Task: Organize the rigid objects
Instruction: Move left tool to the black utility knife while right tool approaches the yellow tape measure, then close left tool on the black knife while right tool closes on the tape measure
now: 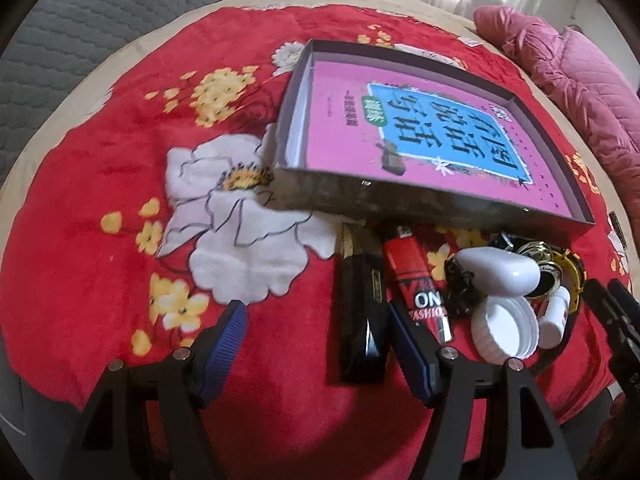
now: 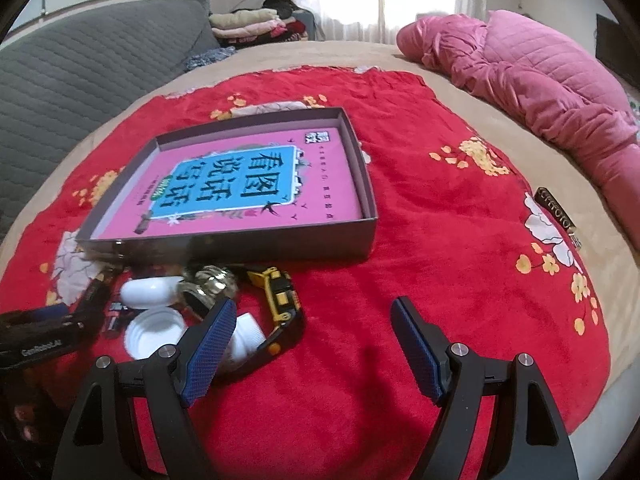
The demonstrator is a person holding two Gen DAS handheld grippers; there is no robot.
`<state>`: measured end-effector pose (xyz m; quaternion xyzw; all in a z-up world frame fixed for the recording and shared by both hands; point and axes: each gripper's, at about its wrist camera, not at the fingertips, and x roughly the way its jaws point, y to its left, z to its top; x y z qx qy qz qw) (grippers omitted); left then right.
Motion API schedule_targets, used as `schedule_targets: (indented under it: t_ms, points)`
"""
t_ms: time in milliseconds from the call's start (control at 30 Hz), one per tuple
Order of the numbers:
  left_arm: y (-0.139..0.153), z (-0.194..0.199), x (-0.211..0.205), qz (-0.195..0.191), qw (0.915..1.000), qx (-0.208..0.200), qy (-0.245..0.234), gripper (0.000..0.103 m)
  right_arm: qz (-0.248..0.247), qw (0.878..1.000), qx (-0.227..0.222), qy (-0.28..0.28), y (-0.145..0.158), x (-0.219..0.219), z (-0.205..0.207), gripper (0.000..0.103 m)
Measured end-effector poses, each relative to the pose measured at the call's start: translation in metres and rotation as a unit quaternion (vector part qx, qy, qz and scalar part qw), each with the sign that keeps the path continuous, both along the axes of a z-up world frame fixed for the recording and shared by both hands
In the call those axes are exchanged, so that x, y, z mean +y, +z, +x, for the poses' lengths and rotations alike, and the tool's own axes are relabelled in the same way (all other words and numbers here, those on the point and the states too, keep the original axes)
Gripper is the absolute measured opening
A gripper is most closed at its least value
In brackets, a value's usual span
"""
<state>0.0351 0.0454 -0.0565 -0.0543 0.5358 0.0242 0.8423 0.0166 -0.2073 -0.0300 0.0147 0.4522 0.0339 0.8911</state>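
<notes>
A shallow grey box (image 1: 400,200) (image 2: 240,246) holding a pink book (image 1: 400,120) (image 2: 240,184) lies on the red floral blanket. In front of it lie small objects: a black rectangular case (image 1: 360,312), a red lighter (image 1: 416,276), a white oval case (image 1: 500,272) (image 2: 150,290), a white ribbed cap (image 1: 506,330) (image 2: 154,336), a small white bottle (image 1: 556,312) (image 2: 244,340), a gold ring-shaped piece (image 2: 212,278) and a yellow-black watch (image 2: 284,304). My left gripper (image 1: 316,340) is open, its right finger beside the black case. My right gripper (image 2: 312,344) is open, right of the pile.
The red blanket (image 2: 440,240) covers a beige bed. A pink quilt (image 2: 540,92) lies at the far right, a grey sofa (image 2: 80,64) at the left, folded clothes (image 2: 256,24) behind. A dark label (image 2: 558,216) lies at the blanket's right edge.
</notes>
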Motion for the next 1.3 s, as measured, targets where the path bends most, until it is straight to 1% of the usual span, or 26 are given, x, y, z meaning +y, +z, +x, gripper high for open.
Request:
schedule_targets:
  t_ms: [167, 233, 300, 333, 400, 433, 500, 700, 800, 933, 967, 1000, 1167, 1300]
  points:
    - [-0.001, 0.008, 0.0, -0.007, 0.9999, -0.003, -0.012, 0.068, -0.006, 1.0, 0.014, 0.015, -0.01, 0.002, 0.008, 0.08]
    - [-0.001, 0.01, 0.002, -0.012, 0.9998, -0.006, -0.016, 0.068, -0.006, 1.0, 0.014, 0.02, -0.011, 0.004, 0.011, 0.078]
    - [-0.002, 0.012, 0.003, -0.013, 0.9997, -0.009, -0.018, 0.067, -0.002, 1.0, 0.018, 0.026, -0.014, 0.003, 0.015, 0.066]
    - [-0.002, 0.013, 0.004, -0.013, 0.9997, -0.01, -0.019, 0.066, 0.0, 0.999, 0.021, 0.028, -0.016, 0.004, 0.017, 0.064]
    - [-0.002, 0.015, 0.005, -0.015, 0.9996, -0.012, -0.02, 0.065, 0.001, 0.999, 0.028, 0.031, -0.019, 0.003, 0.02, 0.054]
    - [-0.002, 0.015, 0.005, -0.015, 0.9995, -0.015, -0.022, 0.064, 0.003, 0.999, 0.03, 0.034, -0.021, 0.003, 0.021, 0.052]
    - [-0.001, 0.017, 0.005, -0.016, 0.9993, -0.02, -0.027, 0.059, 0.008, 0.999, 0.031, 0.044, -0.023, 0.004, 0.024, 0.046]
    - [-0.001, 0.019, 0.007, -0.032, 0.9986, -0.027, -0.033, 0.05, 0.009, 0.997, 0.035, 0.062, -0.03, 0.011, 0.031, 0.033]
    - [-0.002, 0.019, 0.007, -0.039, 0.9981, -0.029, -0.038, 0.046, 0.015, 0.997, 0.038, 0.064, -0.033, 0.012, 0.034, 0.031]
    - [-0.005, 0.019, 0.005, -0.038, 0.9981, -0.028, -0.04, 0.044, 0.024, 0.997, 0.036, 0.067, -0.036, 0.012, 0.035, 0.028]
    - [-0.005, 0.018, 0.004, -0.034, 0.9982, -0.028, -0.041, 0.044, 0.029, 0.997, 0.036, 0.068, -0.036, 0.012, 0.035, 0.024]
    - [-0.006, 0.018, 0.001, -0.027, 0.9982, -0.027, -0.045, 0.044, 0.035, 0.996, 0.036, 0.069, -0.036, 0.012, 0.035, 0.023]
    - [-0.008, 0.014, -0.01, 0.01, 0.9977, -0.025, -0.062, 0.043, 0.053, 0.996, 0.038, 0.061, -0.036, 0.007, 0.034, 0.022]
    - [-0.01, 0.013, -0.008, 0.008, 0.9975, -0.028, -0.064, 0.041, 0.059, 0.996, 0.035, 0.057, -0.034, 0.004, 0.03, 0.021]
